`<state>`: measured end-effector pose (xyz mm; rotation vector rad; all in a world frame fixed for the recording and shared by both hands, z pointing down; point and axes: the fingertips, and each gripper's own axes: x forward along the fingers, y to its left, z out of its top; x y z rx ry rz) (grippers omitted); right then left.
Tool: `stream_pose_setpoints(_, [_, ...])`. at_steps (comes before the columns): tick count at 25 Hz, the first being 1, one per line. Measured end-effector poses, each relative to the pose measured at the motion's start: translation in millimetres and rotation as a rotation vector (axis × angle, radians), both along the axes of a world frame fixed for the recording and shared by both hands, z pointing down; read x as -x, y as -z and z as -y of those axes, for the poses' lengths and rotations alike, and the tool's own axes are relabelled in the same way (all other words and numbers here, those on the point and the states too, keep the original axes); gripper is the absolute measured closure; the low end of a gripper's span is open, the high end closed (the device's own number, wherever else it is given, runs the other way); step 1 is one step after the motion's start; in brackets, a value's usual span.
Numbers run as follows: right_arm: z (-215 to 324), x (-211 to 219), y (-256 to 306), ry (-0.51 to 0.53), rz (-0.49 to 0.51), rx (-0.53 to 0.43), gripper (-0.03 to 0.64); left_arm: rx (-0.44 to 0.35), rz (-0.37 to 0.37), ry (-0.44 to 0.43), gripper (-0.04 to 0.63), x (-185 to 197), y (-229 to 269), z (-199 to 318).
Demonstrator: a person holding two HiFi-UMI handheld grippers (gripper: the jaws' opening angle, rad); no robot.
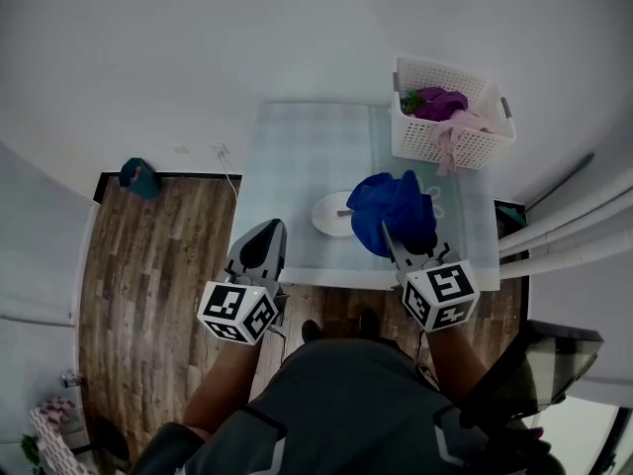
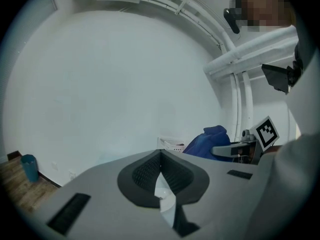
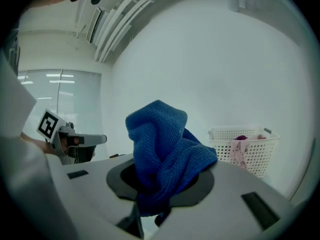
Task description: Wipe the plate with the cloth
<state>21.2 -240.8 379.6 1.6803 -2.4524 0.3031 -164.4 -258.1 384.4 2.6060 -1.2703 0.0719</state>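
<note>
A white plate (image 1: 329, 215) lies near the front middle of the pale table (image 1: 297, 156). My right gripper (image 1: 394, 237) is shut on a bunched blue cloth (image 1: 394, 209), which it holds up just right of the plate, over the plate's right rim. In the right gripper view the cloth (image 3: 162, 151) sticks up out of the jaws of my right gripper (image 3: 160, 186) and hides the fingertips. My left gripper (image 1: 265, 234) hovers at the table's front left edge, left of the plate, its jaws closed and empty. The left gripper view shows my left gripper (image 2: 160, 158) with its pads meeting.
A white basket (image 1: 450, 122) holding purple and pink cloths stands at the table's back right corner, and shows as the basket (image 3: 246, 146) in the right gripper view. A blue cup (image 1: 138, 176) sits on the wooden floor to the left. A wall lies behind the table.
</note>
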Motion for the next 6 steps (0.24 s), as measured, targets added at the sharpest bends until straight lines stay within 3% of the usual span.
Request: stream_pose_setpoints(6, [-3.5,3.3,5.7,0.033,-0.037,-0.028,0.5,-0.002,0.004,0.026,0.586,-3.2,4.6,2.1])
